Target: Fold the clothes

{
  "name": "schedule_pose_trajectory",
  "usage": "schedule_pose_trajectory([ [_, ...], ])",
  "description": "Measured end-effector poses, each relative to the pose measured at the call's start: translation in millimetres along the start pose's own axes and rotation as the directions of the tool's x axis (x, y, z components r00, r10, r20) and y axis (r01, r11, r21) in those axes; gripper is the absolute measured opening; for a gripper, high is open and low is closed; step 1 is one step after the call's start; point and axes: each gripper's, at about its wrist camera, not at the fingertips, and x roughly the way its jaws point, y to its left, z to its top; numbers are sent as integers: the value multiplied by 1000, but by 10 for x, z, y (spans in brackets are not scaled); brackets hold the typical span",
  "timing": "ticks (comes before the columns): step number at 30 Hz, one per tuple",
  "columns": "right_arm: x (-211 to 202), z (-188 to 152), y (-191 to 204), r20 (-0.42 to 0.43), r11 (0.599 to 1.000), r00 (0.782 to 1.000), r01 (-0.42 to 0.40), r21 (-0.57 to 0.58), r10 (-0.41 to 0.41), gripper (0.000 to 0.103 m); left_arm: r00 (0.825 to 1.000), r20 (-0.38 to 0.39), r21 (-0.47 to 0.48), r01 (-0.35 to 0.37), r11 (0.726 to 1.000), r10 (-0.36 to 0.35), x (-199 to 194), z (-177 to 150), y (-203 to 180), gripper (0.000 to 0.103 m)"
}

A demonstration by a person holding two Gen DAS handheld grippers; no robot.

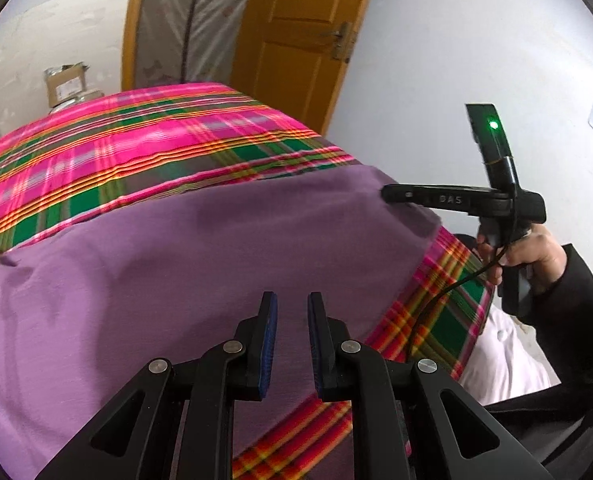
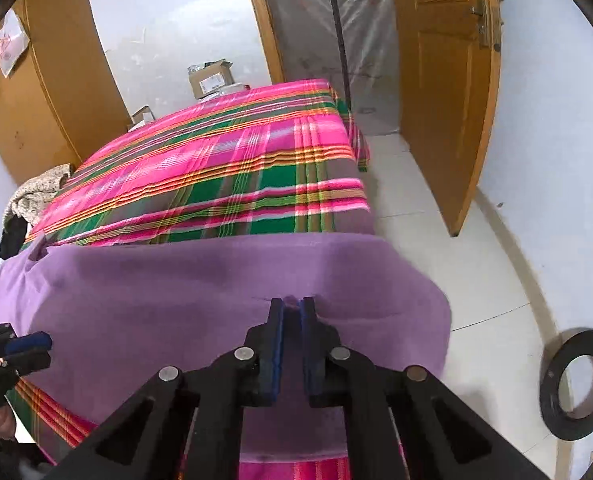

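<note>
- The purple garment (image 2: 224,312) lies spread across the near end of a bed with a pink-and-green plaid cover (image 2: 232,176); its right edge hangs at the bed's corner, over pale floor tiles (image 2: 436,184).
- Beyond the garment the plaid cover is bare up to the far end.
- An orange door (image 2: 444,80) stands open to the right, with free floor between it and the bed.
- The garment looks smooth, with soft creases near its edges.
- The right gripper (image 2: 292,302) is nearly closed, pinching a small fold of the purple cloth.
- The left gripper (image 1: 292,300) stands slightly open above the cloth, holding nothing.
</note>
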Motion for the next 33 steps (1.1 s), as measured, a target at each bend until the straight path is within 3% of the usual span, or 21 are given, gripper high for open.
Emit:
schedule_pose_trajectory([
  [1, -12, 7, 54, 5, 1000, 1000, -17, -14, 17, 20, 1000, 5, -4, -5, 1000, 5, -17, 3, 22, 16],
  [5, 10, 46, 385, 1, 991, 995, -103, -91, 104, 21, 999, 27, -29, -39, 999, 39, -63, 33, 128, 16],
  [11, 211, 154, 548, -37, 993, 997, -68, -97, 65, 20, 990, 33, -124, -130, 984, 135, -182, 9, 434, 16],
  [14, 200, 244, 698, -25, 986, 993, -115, -122, 113, 20, 981, 55, -172, -174, 970, 185, -323, -28, 616, 16],
  [20, 338, 362, 1191, -56, 948, 973, -230, -222, 223, 23, 954, 69, -263, -264, 928, 291, -577, -100, 998, 16],
  [22, 356, 394, 1337, -65, 928, 965, -262, -263, 254, 32, 945, 70, -283, -289, 915, 320, -661, -131, 1107, 16],
  [28, 501, 560, 1641, -104, 874, 949, -315, -370, 297, 40, 933, 61, -326, -316, 891, 354, -759, -193, 1347, 16],
  [32, 670, 582, 1704, -193, 858, 934, -354, -371, 302, 39, 937, 50, -330, -311, 891, 346, -725, -208, 1410, 16],
  [33, 705, 577, 1707, -205, 858, 933, -355, -370, 297, 25, 938, 47, -331, -311, 891, 344, -708, -211, 1414, 16],
])
